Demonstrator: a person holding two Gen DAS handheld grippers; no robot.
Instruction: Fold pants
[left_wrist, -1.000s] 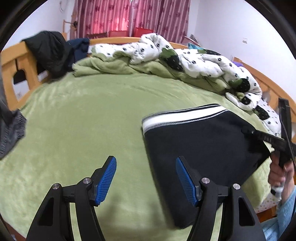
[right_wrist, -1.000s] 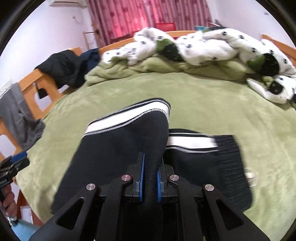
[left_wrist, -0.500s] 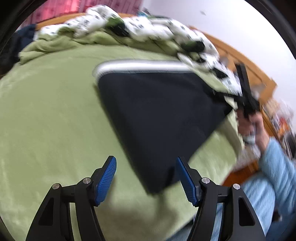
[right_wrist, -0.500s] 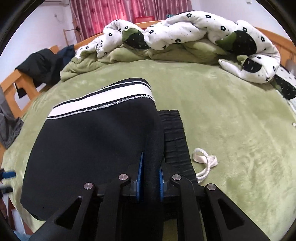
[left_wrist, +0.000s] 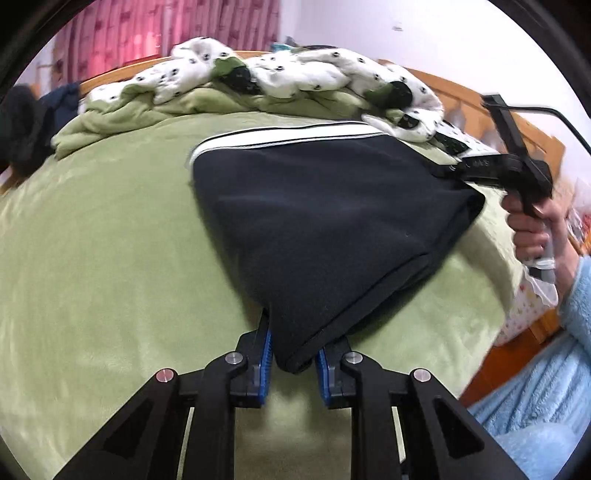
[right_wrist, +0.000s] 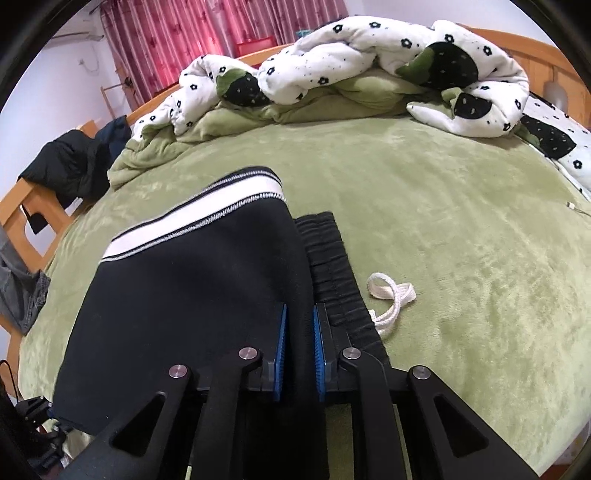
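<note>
The black pants (left_wrist: 325, 221) with a white side stripe (left_wrist: 280, 138) lie folded on the green bed (left_wrist: 110, 258). My left gripper (left_wrist: 293, 363) is shut on the near folded corner. My right gripper (right_wrist: 298, 354) is shut on the other folded edge of the pants (right_wrist: 192, 295); it also shows in the left wrist view (left_wrist: 495, 171) at the right corner. The ribbed waistband (right_wrist: 328, 258) and a white drawstring (right_wrist: 391, 295) lie just right of the right gripper.
A white flowered duvet (right_wrist: 369, 55) and a bunched green blanket (right_wrist: 229, 118) fill the far side of the bed. Dark clothes (right_wrist: 70, 166) hang on the wooden bed frame (right_wrist: 22, 210) at left. The person's blue sleeve (left_wrist: 546, 369) is at right.
My left gripper has moved right to the pants' near corner and shut on it. My right gripper has kept its hold and laid the fold flatter; the waistband and drawstring now show.
</note>
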